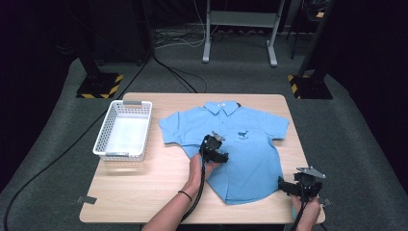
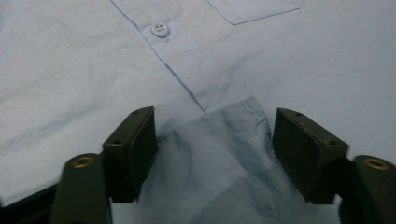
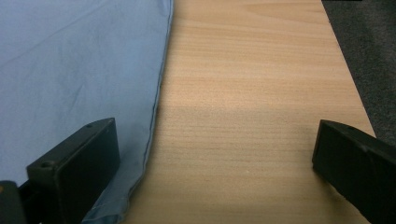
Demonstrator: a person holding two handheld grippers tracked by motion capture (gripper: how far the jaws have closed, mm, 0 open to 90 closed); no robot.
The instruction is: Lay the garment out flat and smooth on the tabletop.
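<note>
blue shirt (image 1: 250, 144) lies flat, front up, on the desk (image 1: 144, 192), collar at the far end. my left tongs (image 2: 212, 154) sit over the shirt's middle, jaws apart with a raised fold of the button placket between them, pads not pressing it yet. my right tongs (image 3: 215, 163) are released wide at the shirt's near right hem corner, one jaw over cloth, one over bare desk. white basket (image 1: 124, 131) stands left of the shirt.

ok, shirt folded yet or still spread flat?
Mostly spread: the shirt lies flat on the table, sleeves out; one flap is turned over by the left claw.
</note>
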